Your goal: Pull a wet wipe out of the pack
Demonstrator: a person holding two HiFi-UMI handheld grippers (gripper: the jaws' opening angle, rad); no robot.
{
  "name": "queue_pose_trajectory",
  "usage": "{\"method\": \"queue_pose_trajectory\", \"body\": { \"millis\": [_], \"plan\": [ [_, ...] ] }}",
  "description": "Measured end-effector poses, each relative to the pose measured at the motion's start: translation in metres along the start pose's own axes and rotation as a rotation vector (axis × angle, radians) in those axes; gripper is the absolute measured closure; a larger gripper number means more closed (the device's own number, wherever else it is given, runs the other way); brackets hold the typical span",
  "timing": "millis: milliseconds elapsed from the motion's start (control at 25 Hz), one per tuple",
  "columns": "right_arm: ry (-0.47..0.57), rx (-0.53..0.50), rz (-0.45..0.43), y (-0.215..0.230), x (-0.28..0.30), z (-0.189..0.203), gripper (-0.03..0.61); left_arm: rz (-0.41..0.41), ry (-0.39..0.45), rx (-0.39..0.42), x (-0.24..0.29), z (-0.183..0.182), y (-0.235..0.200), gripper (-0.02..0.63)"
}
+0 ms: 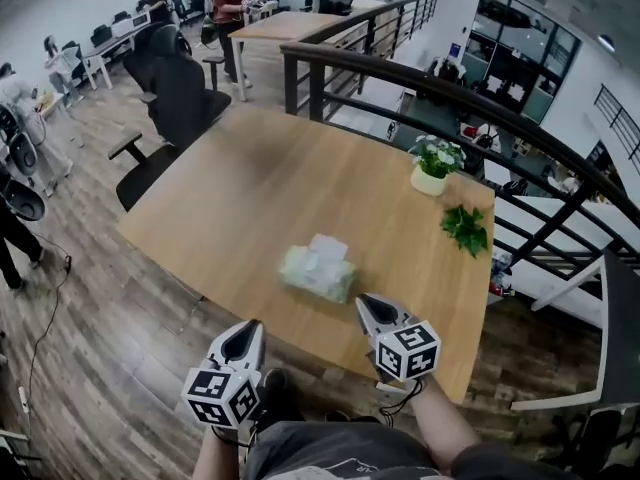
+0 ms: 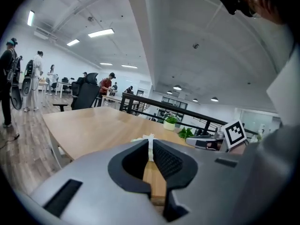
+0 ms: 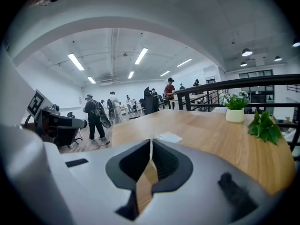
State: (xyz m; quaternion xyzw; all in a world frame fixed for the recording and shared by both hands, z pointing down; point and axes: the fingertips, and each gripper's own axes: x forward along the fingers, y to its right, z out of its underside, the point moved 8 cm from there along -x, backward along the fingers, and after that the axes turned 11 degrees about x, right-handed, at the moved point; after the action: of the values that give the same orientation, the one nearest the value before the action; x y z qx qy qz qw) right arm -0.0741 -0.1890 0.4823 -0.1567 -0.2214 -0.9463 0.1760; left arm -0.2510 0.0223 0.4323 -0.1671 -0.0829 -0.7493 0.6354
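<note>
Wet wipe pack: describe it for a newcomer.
Find the light wooden table. Near its front edge lies a soft pale-green wet wipe pack, white on top. Only flat packet; the white potted plant and green leafy sprig stand farther right.

We record a light wooden table [image 1: 250,188] bearing three things: a pale green wet wipe pack [image 1: 318,268] toward its near edge, a white-potted plant [image 1: 434,164] by the far right edge, and a green leafy sprig [image 1: 466,228] near that pot.
</note>
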Motion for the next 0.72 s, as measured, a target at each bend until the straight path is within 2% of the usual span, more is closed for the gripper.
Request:
{"method": "queue_pose_trajectory", "body": {
  "millis": [280, 440, 600, 720],
  "plan": [
    [0.023, 0.056, 0.153, 0.009, 0.03, -0.016, 0.552, 0.208, -0.041, 0.066, 0.067, -0.021, -0.038, 0.575],
    [0.04, 0.098, 0.228, 0.015, 0.038, -0.016, 0.552, 0.323, -0.101, 0.126, 0.104, -0.021, -0.038, 0.574],
    [0.051, 0.135, 0.301, 0.014, 0.038, -0.015, 0.552, 0.475, -0.18, 0.185, 0.133, -0.016, -0.026, 0.572],
    [0.055, 0.148, 0.347, 0.009, 0.04, -0.014, 0.552, 0.52, -0.209, 0.246, 0.153, -0.013, -0.023, 0.518]
  ]
}}
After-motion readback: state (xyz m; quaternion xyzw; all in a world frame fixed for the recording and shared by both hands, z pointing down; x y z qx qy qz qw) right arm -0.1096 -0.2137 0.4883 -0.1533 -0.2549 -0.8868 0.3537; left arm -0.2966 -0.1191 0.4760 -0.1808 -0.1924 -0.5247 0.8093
